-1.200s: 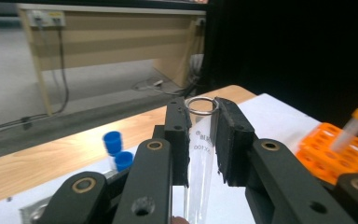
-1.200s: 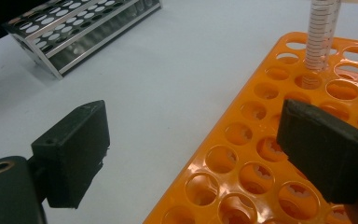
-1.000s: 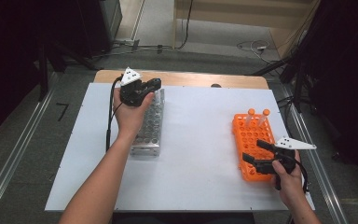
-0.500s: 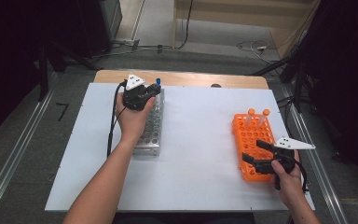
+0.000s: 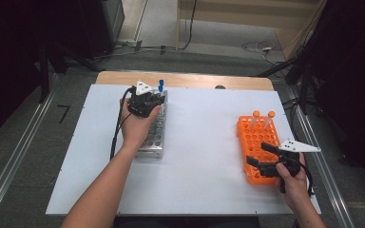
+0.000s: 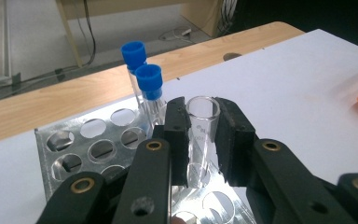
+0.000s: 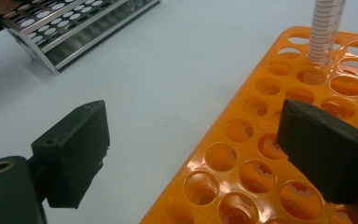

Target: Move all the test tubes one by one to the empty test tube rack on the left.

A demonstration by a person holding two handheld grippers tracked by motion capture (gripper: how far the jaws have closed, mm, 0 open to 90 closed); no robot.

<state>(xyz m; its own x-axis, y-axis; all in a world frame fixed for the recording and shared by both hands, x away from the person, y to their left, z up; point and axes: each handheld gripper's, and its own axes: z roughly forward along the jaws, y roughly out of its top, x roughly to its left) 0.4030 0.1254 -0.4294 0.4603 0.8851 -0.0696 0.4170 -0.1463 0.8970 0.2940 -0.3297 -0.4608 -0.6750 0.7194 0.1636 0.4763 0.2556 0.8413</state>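
The high view looks forward and down from above the person's side of the white table [image 5: 195,142], far enough back to take in the whole top and the floor beyond its far edge. The left gripper view rides low and close over the far end of the metal rack [image 6: 88,154], facing along that rack toward the table's wooden far edge. The right gripper view sits close above the orange rack [image 7: 270,154], facing across the table toward the metal rack [image 7: 70,28]. All three views share the metal rack [image 5: 158,128]; the high view and the right gripper view share the orange rack [image 5: 254,142].
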